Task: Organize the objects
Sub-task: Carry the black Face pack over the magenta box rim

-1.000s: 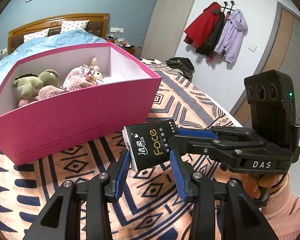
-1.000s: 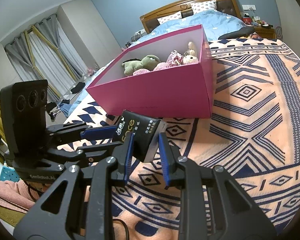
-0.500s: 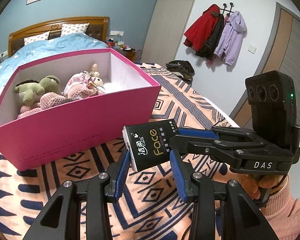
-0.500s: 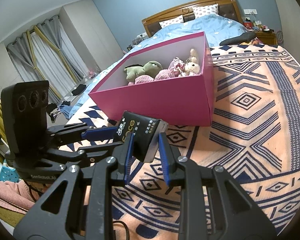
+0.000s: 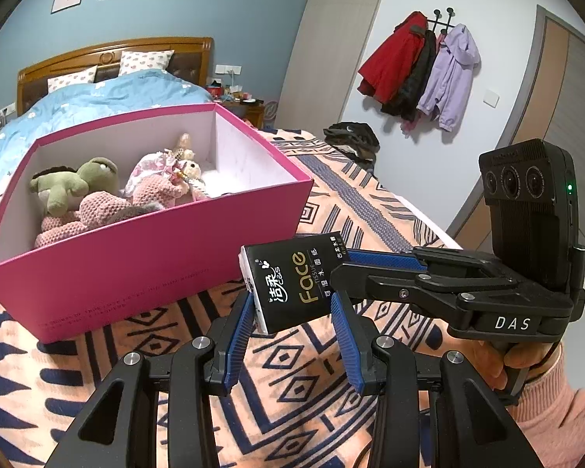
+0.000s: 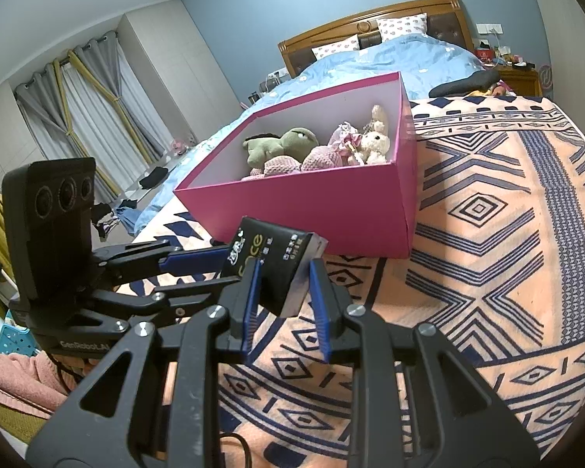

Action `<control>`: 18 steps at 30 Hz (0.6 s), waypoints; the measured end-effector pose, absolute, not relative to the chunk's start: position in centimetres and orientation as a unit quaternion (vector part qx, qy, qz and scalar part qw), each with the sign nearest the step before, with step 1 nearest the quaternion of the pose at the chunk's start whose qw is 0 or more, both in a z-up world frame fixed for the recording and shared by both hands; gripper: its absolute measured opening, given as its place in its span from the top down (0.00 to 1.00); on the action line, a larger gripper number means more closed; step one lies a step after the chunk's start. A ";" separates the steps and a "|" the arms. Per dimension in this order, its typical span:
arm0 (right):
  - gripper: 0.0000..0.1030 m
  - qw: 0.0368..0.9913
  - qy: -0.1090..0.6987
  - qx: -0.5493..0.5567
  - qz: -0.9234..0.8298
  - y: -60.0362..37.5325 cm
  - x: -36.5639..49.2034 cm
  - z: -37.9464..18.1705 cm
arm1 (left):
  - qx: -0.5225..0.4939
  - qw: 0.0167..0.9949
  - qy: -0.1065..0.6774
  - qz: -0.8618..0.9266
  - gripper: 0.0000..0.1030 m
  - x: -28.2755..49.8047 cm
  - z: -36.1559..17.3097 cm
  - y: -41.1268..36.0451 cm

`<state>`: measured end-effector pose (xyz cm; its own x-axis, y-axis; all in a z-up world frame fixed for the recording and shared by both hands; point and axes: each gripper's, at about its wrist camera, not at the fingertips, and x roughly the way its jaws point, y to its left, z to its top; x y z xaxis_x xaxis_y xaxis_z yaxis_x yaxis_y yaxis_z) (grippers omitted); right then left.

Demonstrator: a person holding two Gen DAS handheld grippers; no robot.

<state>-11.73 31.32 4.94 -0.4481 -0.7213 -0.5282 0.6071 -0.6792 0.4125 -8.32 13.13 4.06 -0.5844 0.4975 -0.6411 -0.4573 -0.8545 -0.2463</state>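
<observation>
A black "Face" tissue pack (image 5: pixel 292 279) is held in the air between both grippers, just in front of the pink box (image 5: pixel 148 261). My left gripper (image 5: pixel 290 306) is shut on its near end, blue pads on both sides. My right gripper (image 6: pixel 282 282) is shut on the pack (image 6: pixel 277 261) from the other side; it shows in the left wrist view (image 5: pixel 374 265) reaching in from the right. The open pink box (image 6: pixel 312 206) holds a green plush turtle (image 5: pixel 76 185), a pink knitted toy (image 5: pixel 97 210) and a small doll in a dress (image 5: pixel 167 165).
The box stands on a bed with an orange and navy patterned blanket (image 6: pixel 507 234). A blue duvet (image 6: pixel 390 66) and wooden headboard lie behind. Coats (image 5: pixel 421 66) hang on the right wall. Dark clothes (image 5: pixel 351 136) lie at the blanket's far edge.
Both grippers have risen with the tissue pack, so more of the box's inside shows. The grip on the pack is the same.
</observation>
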 end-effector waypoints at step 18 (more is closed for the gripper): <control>0.72 0.393 -0.079 0.339 -0.851 31.3 -12.0 5.7 | -0.361 0.267 -0.026 0.893 0.60 -8.7 4.6 13.2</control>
<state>-11.97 31.30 5.68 -0.4625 -0.7220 -0.5146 0.6148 -0.6793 0.4006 -8.66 13.17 4.65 -0.5968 0.4954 -0.6311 -0.4572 -0.8564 -0.2399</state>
